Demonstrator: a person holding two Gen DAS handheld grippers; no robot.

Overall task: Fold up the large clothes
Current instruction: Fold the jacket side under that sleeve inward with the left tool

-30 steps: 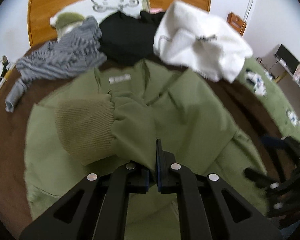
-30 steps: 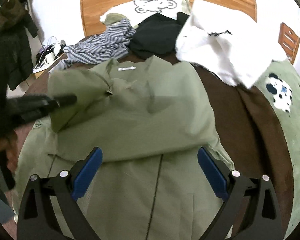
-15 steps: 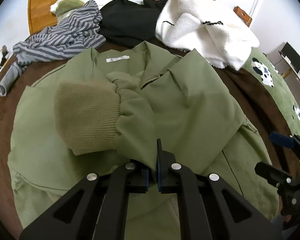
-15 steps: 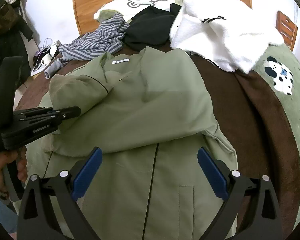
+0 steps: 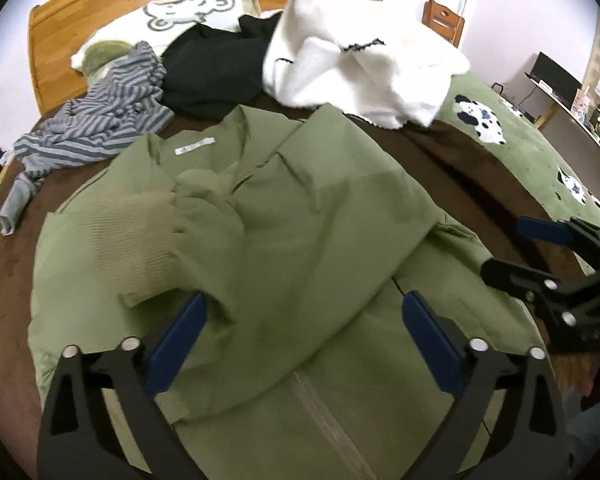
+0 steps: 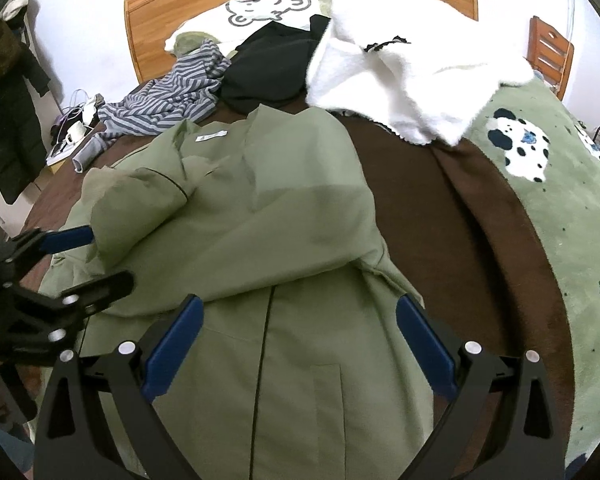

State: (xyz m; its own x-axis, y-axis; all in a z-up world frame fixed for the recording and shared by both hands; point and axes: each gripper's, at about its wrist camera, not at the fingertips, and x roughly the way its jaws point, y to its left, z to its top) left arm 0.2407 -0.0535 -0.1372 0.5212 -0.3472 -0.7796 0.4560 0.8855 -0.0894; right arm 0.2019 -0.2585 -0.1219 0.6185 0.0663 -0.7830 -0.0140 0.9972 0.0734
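Note:
An olive-green jacket (image 5: 300, 248) lies spread on the brown bed cover, collar and white label toward the headboard. One sleeve is folded across the chest, its ribbed cuff (image 5: 136, 240) resting at the left. My left gripper (image 5: 304, 316) is open and empty just above the jacket's middle. My right gripper (image 6: 300, 320) is open and empty over the jacket's (image 6: 284, 240) lower front. Each gripper shows at the edge of the other's view: the right gripper (image 5: 540, 248) and the left gripper (image 6: 84, 256).
A striped grey garment (image 5: 100, 120), a black garment (image 5: 212, 68) and a white fleece (image 5: 360, 64) are piled near the wooden headboard (image 5: 48, 48). A green spotted blanket (image 6: 540, 168) covers the bed's right side. A dark coat (image 6: 8, 112) hangs at far left.
My left gripper has opened and let go of the sleeve, which now lies across the chest. The left gripper has pulled back a little. The right gripper stays open.

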